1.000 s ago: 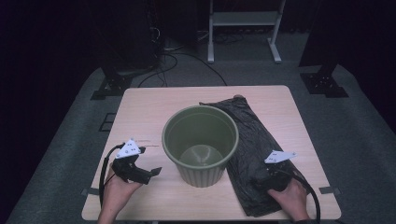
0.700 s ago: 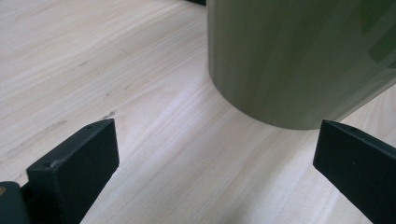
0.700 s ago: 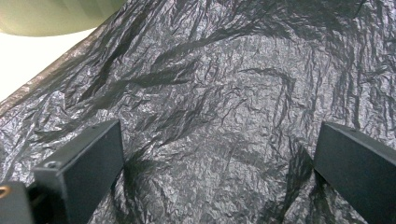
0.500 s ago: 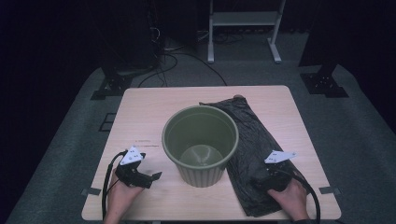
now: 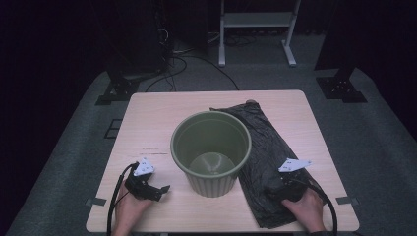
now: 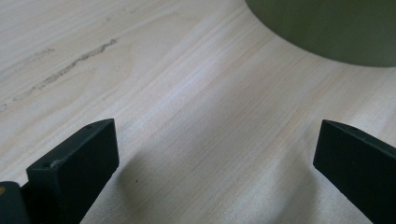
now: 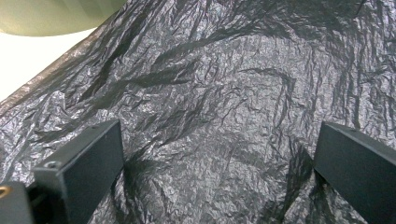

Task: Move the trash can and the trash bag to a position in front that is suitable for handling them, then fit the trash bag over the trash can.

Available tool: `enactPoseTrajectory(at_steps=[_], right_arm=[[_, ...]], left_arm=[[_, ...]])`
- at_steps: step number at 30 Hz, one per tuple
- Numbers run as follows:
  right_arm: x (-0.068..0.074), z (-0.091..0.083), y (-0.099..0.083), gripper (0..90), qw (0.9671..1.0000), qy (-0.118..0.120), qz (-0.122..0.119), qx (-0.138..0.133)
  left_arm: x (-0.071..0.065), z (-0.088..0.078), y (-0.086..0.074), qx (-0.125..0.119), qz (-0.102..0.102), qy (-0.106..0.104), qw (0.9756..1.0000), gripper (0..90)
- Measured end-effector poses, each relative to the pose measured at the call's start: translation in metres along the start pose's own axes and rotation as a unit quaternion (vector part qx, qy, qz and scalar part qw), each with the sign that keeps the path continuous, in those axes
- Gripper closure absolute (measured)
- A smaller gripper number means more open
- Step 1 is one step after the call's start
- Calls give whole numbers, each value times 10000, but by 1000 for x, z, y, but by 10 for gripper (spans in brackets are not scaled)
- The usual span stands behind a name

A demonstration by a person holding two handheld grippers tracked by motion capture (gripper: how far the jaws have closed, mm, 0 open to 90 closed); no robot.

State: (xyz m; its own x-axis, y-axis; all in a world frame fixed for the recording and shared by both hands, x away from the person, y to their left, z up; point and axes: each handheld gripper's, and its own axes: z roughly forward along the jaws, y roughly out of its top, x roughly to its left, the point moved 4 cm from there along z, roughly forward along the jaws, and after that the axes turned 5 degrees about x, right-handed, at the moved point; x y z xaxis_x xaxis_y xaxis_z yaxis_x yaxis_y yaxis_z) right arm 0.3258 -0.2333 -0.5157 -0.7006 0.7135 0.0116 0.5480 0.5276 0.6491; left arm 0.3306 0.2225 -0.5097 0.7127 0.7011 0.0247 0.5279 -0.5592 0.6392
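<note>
Black plastic bag [image 5: 268, 157] flat on the table [image 5: 147, 123], right of green bin [image 5: 211, 152], touching its base. Right claw [image 5: 275, 189] released, jaws wide over the bag's near part. Left claw [image 5: 157, 189] released above bare wood, near the bin.

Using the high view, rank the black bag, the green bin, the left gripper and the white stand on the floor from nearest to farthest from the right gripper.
1. Black bag: lying flat directly under the right gripper, on the table's right side.
2. Green bin: upright at the table's middle, just left of it.
3. Left gripper: beyond the bin, near the front left edge.
4. White stand: on the floor behind the table.
</note>
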Motion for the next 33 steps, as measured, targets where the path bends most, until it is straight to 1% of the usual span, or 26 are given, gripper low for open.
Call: enactPoseTrajectory(at_steps=[4,18,20,27,28,29,30,31,33], right_arm=[[0,0,0,2,10000,0,-2,0],[1,-1,0,2,10000,-15,-9,9],[1,-5,1,2,9999,-6,7,-124],[-10,-20,12,2,9993,-186,130,-283],[-14,-23,16,2,9990,-228,148,-348],[-14,-23,16,2,9990,-228,148,-348],[-20,-25,19,2,9988,-270,210,-357],[-20,-25,19,2,9988,-270,210,-357],[-25,-26,24,2,9986,-324,224,-349]], left_arm=[[1,1,-1,-65,-34,-59,10000,0],[1,2,0,-65,-19,-67,10000,0],[1,2,0,-65,-19,-67,10000,0],[1,2,0,-63,-19,-65,10000,0],[1,2,0,-63,-19,-66,10000,0],[1,2,0,-63,-19,-66,10000,0],[1,2,0,-65,-20,-66,10000,0],[1,2,0,-63,-19,-65,10000,0],[1,2,0,-63,-20,-65,10000,0]])
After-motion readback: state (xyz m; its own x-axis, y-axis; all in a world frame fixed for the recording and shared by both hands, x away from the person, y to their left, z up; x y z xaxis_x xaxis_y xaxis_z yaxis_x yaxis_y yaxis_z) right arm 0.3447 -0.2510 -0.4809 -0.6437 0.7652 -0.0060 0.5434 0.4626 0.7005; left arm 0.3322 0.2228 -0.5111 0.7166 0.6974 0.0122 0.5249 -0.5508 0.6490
